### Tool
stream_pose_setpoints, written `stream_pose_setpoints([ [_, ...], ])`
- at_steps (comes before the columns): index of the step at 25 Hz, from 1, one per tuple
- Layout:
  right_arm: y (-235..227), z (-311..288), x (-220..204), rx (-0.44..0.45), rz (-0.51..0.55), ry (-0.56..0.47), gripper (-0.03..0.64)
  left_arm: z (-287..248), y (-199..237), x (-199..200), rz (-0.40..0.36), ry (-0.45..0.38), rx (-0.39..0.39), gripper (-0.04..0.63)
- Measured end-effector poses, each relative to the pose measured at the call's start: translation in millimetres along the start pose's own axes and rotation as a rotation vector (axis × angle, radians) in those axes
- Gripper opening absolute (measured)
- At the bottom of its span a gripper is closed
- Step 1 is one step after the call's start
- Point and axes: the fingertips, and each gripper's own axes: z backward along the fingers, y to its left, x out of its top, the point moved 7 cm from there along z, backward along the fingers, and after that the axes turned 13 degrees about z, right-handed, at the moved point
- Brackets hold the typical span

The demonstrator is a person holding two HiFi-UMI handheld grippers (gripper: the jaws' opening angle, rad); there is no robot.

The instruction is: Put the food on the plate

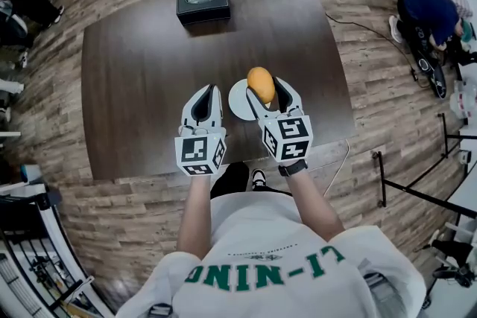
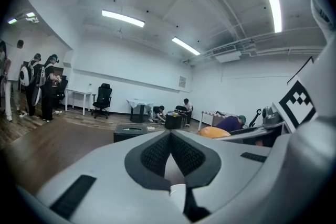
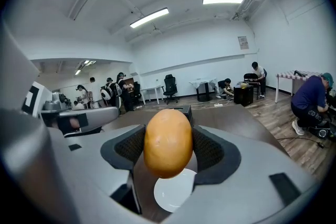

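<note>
Bright, even white light falls from ceiling tubes — glowing strips across the upper part of both gripper views. Every view bulges fisheye-fashion; the gripper views darken at their corners. The dark table shows only soft shadows; the white plate is nearly blown out, the food sharp — the far room softer.

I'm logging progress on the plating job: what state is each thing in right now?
food: held over the plate, not yet set down.
plate: empty, flat on the table.
right gripper: shut on the food.
left gripper: shut, holding nothing.
black box: lying flat at the table's far side.
</note>
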Motion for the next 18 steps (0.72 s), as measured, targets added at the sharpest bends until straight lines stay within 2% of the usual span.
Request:
stream_pose_setpoints([
  [5,-6,-19,-11,0.008,-0.054,0.029,0.296,-16,10,-8,0.016,0.018,-0.003,0.012],
  [18,-9,-66,-46,0.018,-0.071,0.137,0.296,-49,34,-28,0.049,0.076,0.002,0.012],
])
